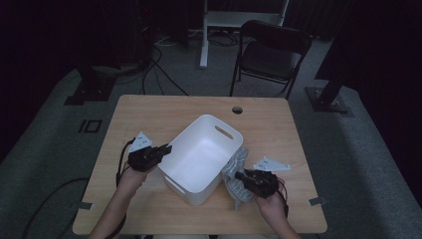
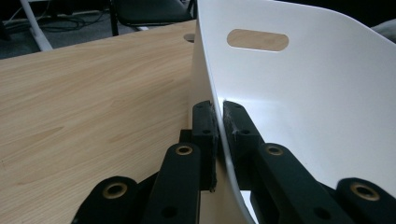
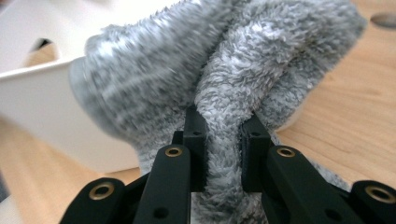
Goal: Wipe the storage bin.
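Grey fleece cloth (image 1: 238, 174) lies at 4 o'clock of the white bin (image 1: 201, 158), touching its wall. Right gripper (image 3: 223, 122) pinches a fold: soft, light, limp, likely to sag; grip bunched pile. Left gripper (image 2: 219, 122) is clamped on the stiff, smooth bin rim.

The desk (image 1: 149, 114) is a light wooden top with rounded corners and a round cable hole (image 1: 237, 109) close to its far edge. A white plastic basket (image 1: 191, 185) sits skewed near the middle. A fluffy grey cloth (image 1: 238, 164) lies against the basket's side, towards the near right corner.
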`<state>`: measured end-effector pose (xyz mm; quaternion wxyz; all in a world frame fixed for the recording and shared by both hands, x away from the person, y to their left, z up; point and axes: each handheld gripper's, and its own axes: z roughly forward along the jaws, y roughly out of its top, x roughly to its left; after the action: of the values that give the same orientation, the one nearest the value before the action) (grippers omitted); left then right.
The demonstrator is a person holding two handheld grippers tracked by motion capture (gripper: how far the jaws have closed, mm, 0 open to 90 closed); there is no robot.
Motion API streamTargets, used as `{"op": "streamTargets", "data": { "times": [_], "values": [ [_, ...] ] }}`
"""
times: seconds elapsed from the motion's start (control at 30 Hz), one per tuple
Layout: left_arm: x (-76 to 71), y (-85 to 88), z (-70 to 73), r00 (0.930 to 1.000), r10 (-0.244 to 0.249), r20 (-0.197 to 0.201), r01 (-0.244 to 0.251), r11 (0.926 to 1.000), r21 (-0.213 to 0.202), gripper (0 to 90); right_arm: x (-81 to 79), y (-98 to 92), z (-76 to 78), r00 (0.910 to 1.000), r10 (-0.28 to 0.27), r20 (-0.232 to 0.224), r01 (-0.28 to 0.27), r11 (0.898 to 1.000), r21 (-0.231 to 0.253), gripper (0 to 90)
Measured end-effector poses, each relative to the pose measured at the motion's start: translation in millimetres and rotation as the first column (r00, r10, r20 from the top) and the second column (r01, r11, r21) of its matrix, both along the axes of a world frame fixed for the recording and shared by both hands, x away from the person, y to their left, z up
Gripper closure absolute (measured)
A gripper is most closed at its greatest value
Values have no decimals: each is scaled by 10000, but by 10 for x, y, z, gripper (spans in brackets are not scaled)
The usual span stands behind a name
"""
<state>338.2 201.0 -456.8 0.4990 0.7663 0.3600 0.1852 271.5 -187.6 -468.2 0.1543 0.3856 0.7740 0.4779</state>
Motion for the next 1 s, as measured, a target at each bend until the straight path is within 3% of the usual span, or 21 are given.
{"op": "streamTargets", "data": {
  "times": [0.13, 0.3, 0.43, 0.6, 1.0],
  "values": [
    [-2, -13, 6, 10000, 39, -56, -39, 10000, 63, 843, -128, 0, 123, 9988, -31, 496, 13, 9993, 367, 773],
    [-3, -19, 5, 10000, 7, -87, -7, 10000, 17, 844, -140, 149, 161, 9969, 114, 783, -128, 9998, 170, 773],
    [4, -28, 6, 9999, -122, -26, 122, 9999, 89, 844, -91, 257, 95, 9972, 93, 747, -80, 9998, -171, 773],
    [3, -14, -18, 9998, -196, 75, 198, 9995, -252, 841, -69, 291, 65, 9967, -35, 815, 55, 9997, -234, 773],
    [5, -14, -25, 9995, -279, 125, 283, 9990, -343, 839, -17, 332, -38, 9966, -168, 803, 204, 9988, -449, 774]
  ]
}}
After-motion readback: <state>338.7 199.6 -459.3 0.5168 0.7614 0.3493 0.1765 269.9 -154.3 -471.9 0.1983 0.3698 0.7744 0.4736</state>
